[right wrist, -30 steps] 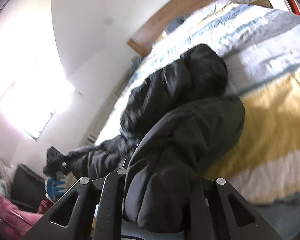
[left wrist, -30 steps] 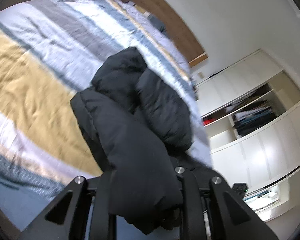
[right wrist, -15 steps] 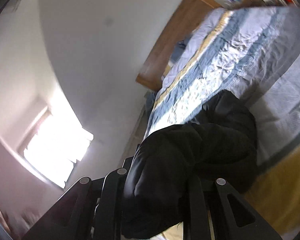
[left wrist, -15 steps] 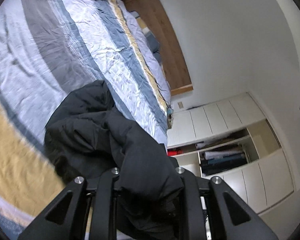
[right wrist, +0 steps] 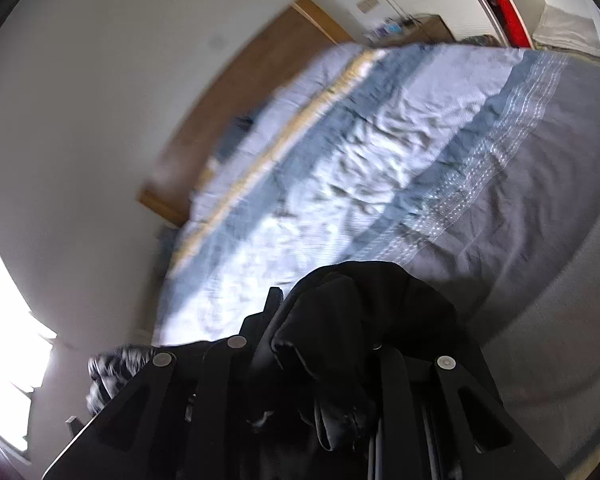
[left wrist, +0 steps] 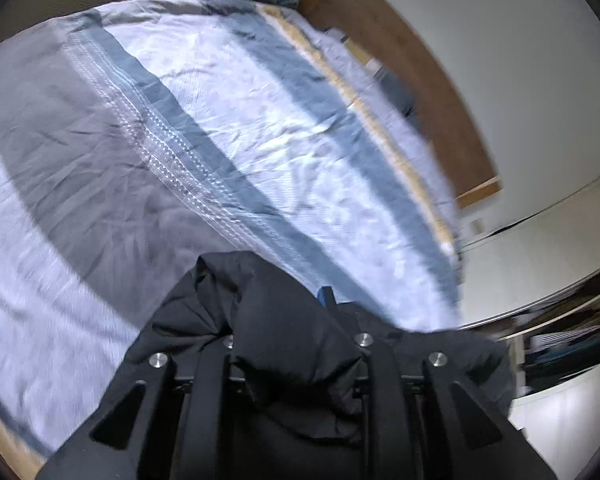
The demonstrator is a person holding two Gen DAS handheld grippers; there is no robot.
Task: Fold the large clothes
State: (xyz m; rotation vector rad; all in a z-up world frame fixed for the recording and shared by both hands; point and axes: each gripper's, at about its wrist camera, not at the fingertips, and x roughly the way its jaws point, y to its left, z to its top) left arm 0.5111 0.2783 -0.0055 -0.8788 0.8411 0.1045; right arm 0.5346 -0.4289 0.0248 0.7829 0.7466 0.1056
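Note:
A black puffy jacket [left wrist: 284, 320] is bunched between the fingers of my left gripper [left wrist: 296, 360], which is shut on it. The same jacket [right wrist: 364, 320] fills my right gripper [right wrist: 312, 364], also shut on it. Both grippers hold it up over a bed with a striped blue, white and grey duvet [left wrist: 220, 140]. Most of the jacket hangs below the frames, out of sight. The duvet also shows in the right wrist view [right wrist: 420, 160].
A wooden headboard [left wrist: 420, 72] stands at the far end of the bed, also seen in the right wrist view [right wrist: 260, 80]. White wardrobes with open shelves [left wrist: 560, 340] are at the right. A bright window [right wrist: 4, 360] is at the left.
Both grippers have lifted the jacket off the bed and carried it toward the headboard end. The yellow stripe has left view; less of the jacket shows ahead of the fingers.

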